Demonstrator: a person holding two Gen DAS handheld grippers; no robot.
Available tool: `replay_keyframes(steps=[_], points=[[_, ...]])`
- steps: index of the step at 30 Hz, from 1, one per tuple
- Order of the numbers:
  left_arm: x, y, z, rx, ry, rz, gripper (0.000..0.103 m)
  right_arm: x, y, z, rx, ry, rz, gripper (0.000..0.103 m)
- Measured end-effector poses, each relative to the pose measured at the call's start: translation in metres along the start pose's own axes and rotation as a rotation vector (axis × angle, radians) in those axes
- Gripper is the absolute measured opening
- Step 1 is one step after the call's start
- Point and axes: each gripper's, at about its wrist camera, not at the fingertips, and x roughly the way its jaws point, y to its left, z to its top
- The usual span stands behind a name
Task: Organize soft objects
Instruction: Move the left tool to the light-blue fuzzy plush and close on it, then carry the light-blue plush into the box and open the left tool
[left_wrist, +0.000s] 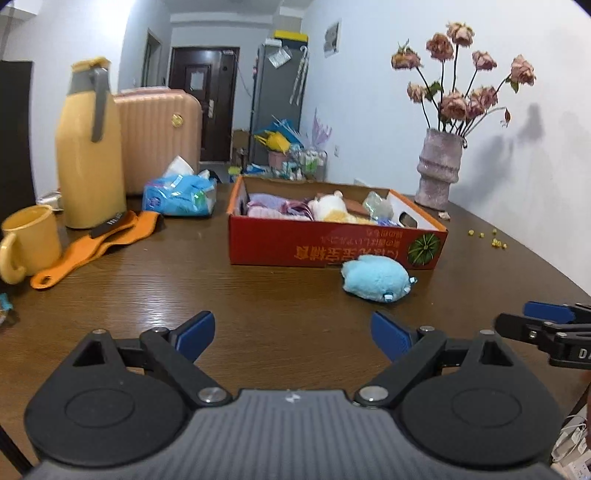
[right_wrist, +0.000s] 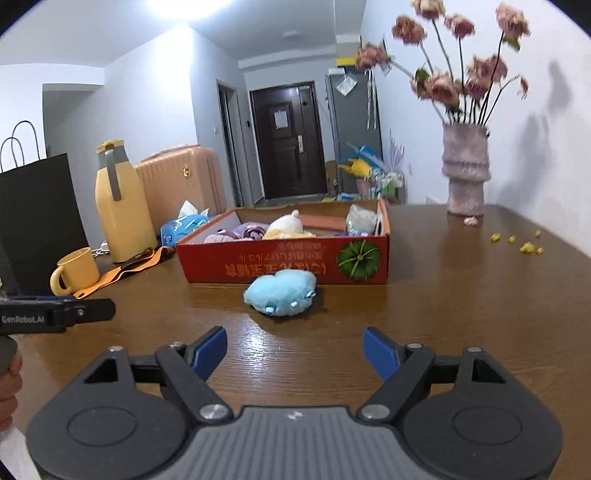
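A light blue plush toy (left_wrist: 376, 280) (right_wrist: 281, 292) lies on the brown wooden table just in front of a red cardboard box (left_wrist: 332, 247) (right_wrist: 284, 264). The box holds several soft things: a white and yellow plush (left_wrist: 332, 207) (right_wrist: 289, 225), purple fabric (left_wrist: 269, 207) (right_wrist: 247, 230) and a pale wrapped bundle (right_wrist: 360, 219). My left gripper (left_wrist: 293, 334) stands open over bare table, to the left of and nearer than the blue plush. My right gripper (right_wrist: 294, 350) is open too, a short way in front of the blue plush, with nothing between its fingers.
On the left stand a yellow jug (left_wrist: 90, 147) (right_wrist: 123, 206), a yellow mug (left_wrist: 31, 242) (right_wrist: 75, 269), an orange strap (left_wrist: 99, 240), a blue tissue pack (left_wrist: 181, 195) and a black bag (right_wrist: 35, 221). A vase of dried roses (left_wrist: 439, 168) (right_wrist: 466, 170) stands at the back right, with yellow crumbs (right_wrist: 524, 245) nearby.
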Motion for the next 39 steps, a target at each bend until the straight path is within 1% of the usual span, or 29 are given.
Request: replay_keyframes(steps=[5,6,7,9,11,15,16,18,19,20,21,23,26,30,34,36,37,38,39], points=[[0.054,-0.012,0.022,0.01,0.051,-0.053,0.093,0.058,-0.015,0.021,0.04,0.053,0.031,0.079],[0.067,-0.015,0.028,0.008,0.064,-0.075,0.093,0.071,-0.018,0.025,0.051,0.063,0.037,0.078],[0.08,-0.017,0.033,0.003,0.074,-0.105,0.091,0.084,-0.021,0.03,0.064,0.076,0.041,0.074],[0.108,-0.019,0.045,-0.04,0.095,-0.182,0.087,0.106,-0.028,0.038,0.096,0.086,0.058,0.071],[0.133,-0.021,0.053,-0.079,0.132,-0.23,0.074,0.126,-0.037,0.044,0.146,0.094,0.085,0.069],[0.181,-0.022,0.056,-0.163,0.238,-0.274,0.058,0.158,-0.048,0.047,0.235,0.148,0.123,0.058],[0.191,-0.02,0.055,-0.188,0.269,-0.29,0.053,0.164,-0.051,0.046,0.254,0.16,0.134,0.054],[0.201,-0.014,0.05,-0.251,0.297,-0.337,0.05,0.171,-0.054,0.043,0.292,0.162,0.162,0.047],[0.203,-0.011,0.049,-0.274,0.302,-0.36,0.043,0.174,-0.056,0.042,0.31,0.164,0.177,0.045],[0.203,-0.009,0.048,-0.286,0.303,-0.383,0.033,0.175,-0.057,0.041,0.32,0.165,0.194,0.043],[0.201,-0.008,0.048,-0.292,0.308,-0.396,0.033,0.175,-0.057,0.04,0.33,0.168,0.21,0.037],[0.195,-0.009,0.046,-0.284,0.315,-0.39,0.033,0.17,-0.054,0.039,0.317,0.178,0.215,0.036],[0.175,-0.01,0.037,-0.287,0.331,-0.399,0.033,0.15,-0.048,0.03,0.309,0.189,0.231,0.036],[0.135,-0.013,0.017,-0.268,0.349,-0.411,0.033,0.107,-0.038,0.008,0.323,0.213,0.248,0.035],[0.092,-0.014,0.001,-0.26,0.337,-0.42,0.033,0.06,-0.021,-0.012,0.308,0.218,0.255,0.036],[0.071,-0.011,-0.003,-0.251,0.293,-0.391,0.036,0.04,-0.015,-0.018,0.275,0.203,0.26,0.036],[0.064,-0.009,-0.003,-0.254,0.277,-0.366,0.043,0.032,-0.014,-0.019,0.261,0.185,0.243,0.037],[0.059,-0.005,-0.003,-0.262,0.267,-0.344,0.058,0.027,-0.013,-0.019,0.253,0.17,0.226,0.037],[0.053,0.0,-0.003,-0.28,0.258,-0.323,0.066,0.024,-0.014,-0.019,0.249,0.161,0.219,0.038]])
